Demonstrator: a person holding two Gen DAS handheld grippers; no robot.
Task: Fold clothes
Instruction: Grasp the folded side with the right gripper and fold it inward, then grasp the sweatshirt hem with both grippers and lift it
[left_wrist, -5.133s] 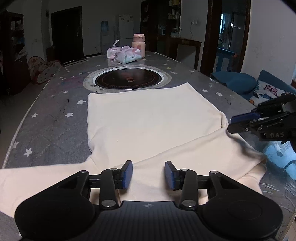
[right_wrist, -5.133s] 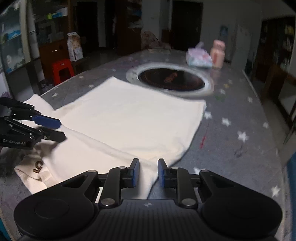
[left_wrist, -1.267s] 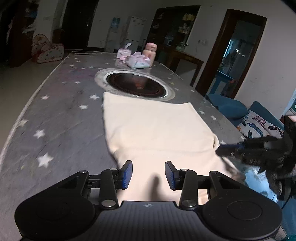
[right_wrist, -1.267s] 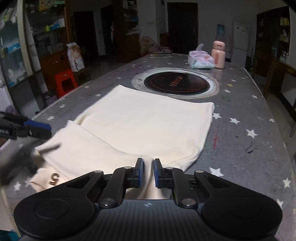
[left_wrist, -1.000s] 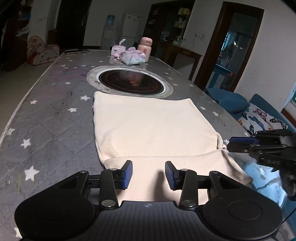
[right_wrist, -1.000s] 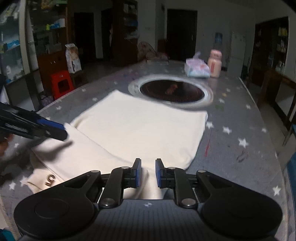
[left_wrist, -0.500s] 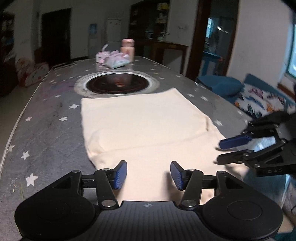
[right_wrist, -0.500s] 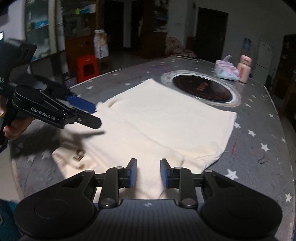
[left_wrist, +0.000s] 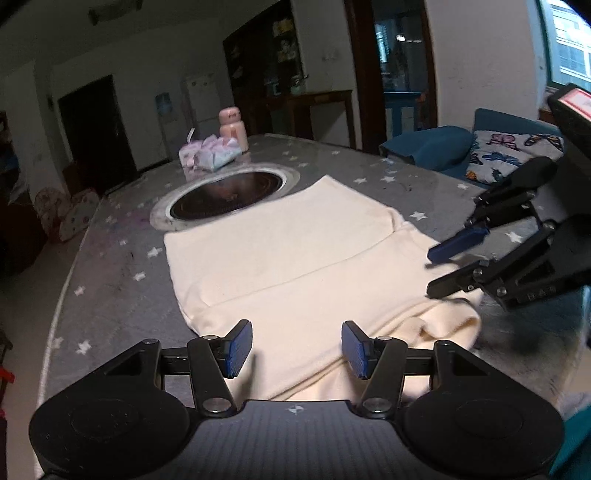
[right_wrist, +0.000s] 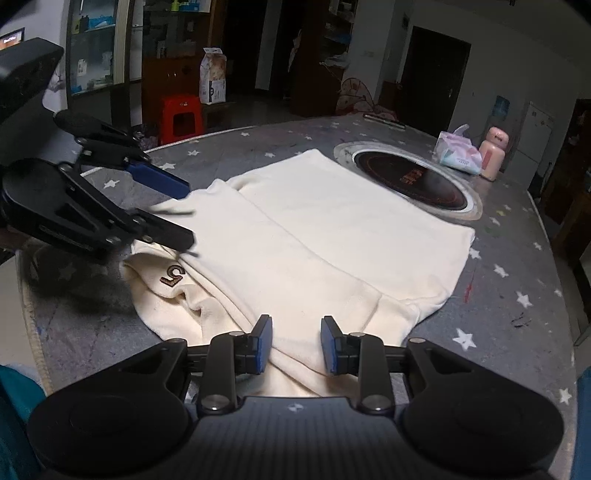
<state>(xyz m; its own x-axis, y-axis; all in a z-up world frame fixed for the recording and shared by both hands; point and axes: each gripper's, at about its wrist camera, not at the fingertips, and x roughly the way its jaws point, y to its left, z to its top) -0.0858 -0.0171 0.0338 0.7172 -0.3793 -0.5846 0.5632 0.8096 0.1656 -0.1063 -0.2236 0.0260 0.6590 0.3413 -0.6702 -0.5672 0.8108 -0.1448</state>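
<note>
A cream garment (left_wrist: 295, 258) lies flat on the grey star-patterned table (left_wrist: 110, 266), with a folded band across its near part. In the right wrist view the garment (right_wrist: 332, 236) shows a brown "5" mark near its left corner. My left gripper (left_wrist: 296, 349) is open and empty, hovering over the near edge of the cloth. It also shows in the right wrist view (right_wrist: 181, 214), open above the left corner. My right gripper (right_wrist: 294, 345) is open and empty over the cloth's near edge. It shows in the left wrist view (left_wrist: 439, 269), open over the right corner.
A round black inset cooktop (left_wrist: 229, 192) lies beyond the garment. A tissue pack (left_wrist: 207, 155) and a pink bottle (left_wrist: 232, 127) stand behind it. A blue sofa with cushions (left_wrist: 491, 155) is to the right. A red stool (right_wrist: 181, 118) stands on the floor at left.
Both grippers have opened wider and let go of the cloth. The sleeves now lie folded across the near part of the garment. Both grippers have shifted closer to the garment's near corners.
</note>
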